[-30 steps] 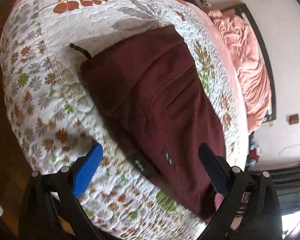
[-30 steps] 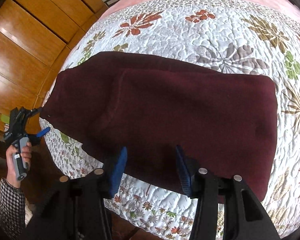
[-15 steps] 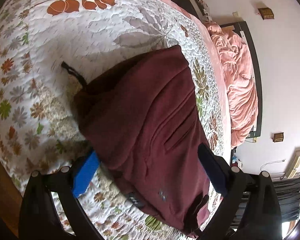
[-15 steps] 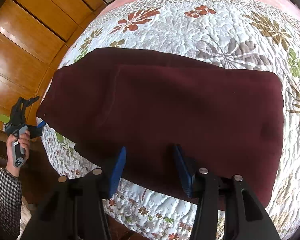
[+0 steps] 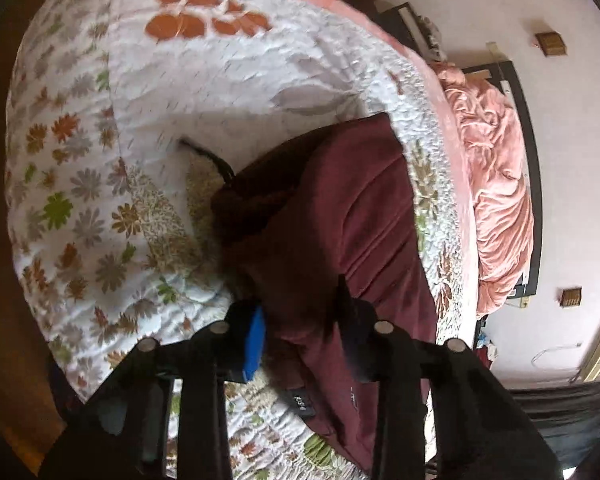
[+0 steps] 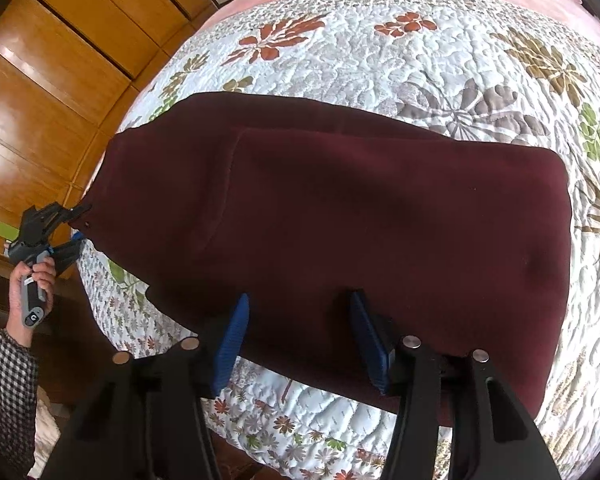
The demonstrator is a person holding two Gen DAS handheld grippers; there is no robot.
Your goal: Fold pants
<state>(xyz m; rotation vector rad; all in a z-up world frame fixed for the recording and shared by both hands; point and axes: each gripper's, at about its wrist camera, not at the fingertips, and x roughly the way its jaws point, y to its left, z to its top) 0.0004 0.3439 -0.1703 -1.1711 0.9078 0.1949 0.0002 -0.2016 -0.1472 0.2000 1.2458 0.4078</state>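
Left wrist view: left tongs (image 5: 300,320) have just closed, pinching the waist end of the maroon pants (image 5: 364,216) on the quilted bed (image 5: 204,76). Right tongs (image 6: 296,336) spread, straddling the pants' near edge, not pinching.

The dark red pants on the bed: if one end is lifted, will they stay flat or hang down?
The pants will probably hang limp: the cloth already bunches in soft folds where the left gripper pinches it. They look thick and fleecy, so likely not slippery on the quilt.
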